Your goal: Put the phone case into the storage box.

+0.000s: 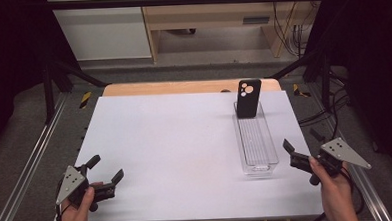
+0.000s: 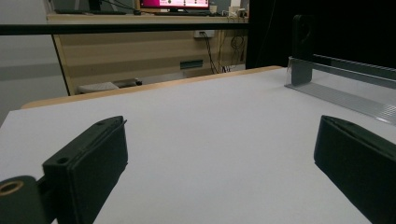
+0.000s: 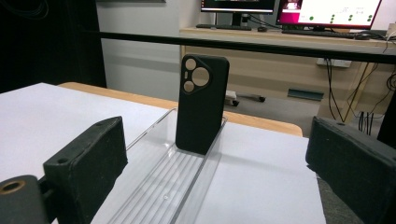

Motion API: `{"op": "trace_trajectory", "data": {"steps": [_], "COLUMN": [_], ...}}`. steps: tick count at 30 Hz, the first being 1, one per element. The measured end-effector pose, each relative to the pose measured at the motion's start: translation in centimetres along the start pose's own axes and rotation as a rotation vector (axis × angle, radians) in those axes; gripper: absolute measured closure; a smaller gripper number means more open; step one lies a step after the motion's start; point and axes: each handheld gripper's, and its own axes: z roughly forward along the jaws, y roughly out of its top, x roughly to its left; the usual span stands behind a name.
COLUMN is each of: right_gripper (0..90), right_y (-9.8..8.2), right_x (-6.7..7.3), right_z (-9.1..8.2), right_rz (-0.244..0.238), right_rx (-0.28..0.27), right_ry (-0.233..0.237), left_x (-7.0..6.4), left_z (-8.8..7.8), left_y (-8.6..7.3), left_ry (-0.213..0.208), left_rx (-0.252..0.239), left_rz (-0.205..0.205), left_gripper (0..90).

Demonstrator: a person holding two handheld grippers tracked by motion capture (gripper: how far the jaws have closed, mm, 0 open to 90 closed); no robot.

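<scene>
A black phone [image 1: 247, 98] with its camera cutouts showing stands upright, leaning at the far end of a long clear plastic tray [image 1: 258, 148] on the right side of the white table [image 1: 175, 141]. My right gripper [image 1: 302, 142] is open just right of the tray's near end, off the table's right edge. In the right gripper view its wide jaws frame the phone [image 3: 201, 102] and tray [image 3: 168, 186] ahead. My left gripper [image 1: 105, 168] rests open and empty at the near left corner. In the left gripper view the tray [image 2: 345, 88] and phone [image 2: 301, 46] sit far to the right.
A wooden strip [image 1: 183, 87] borders the table's far edge. Metal frame rails [image 1: 31, 157] run along both sides. A black crossbar [image 1: 179, 0] spans the back, in front of a wooden desk [image 3: 280, 51] with monitors and cables.
</scene>
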Motion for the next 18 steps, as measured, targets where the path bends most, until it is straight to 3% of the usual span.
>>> {"op": "trace_trajectory", "data": {"steps": [18], "right_gripper": [6.2], "right_y": [-1.5], "right_x": [1.2], "right_z": [-0.4], "right_rz": [0.011], "right_rx": [0.008], "right_ry": [0.051], "left_x": [-0.2], "left_z": [-0.2], "left_y": [0.0], "left_ry": [-0.011], "left_rx": [-0.001], "left_rz": [0.000], "left_gripper": [3.0]}}
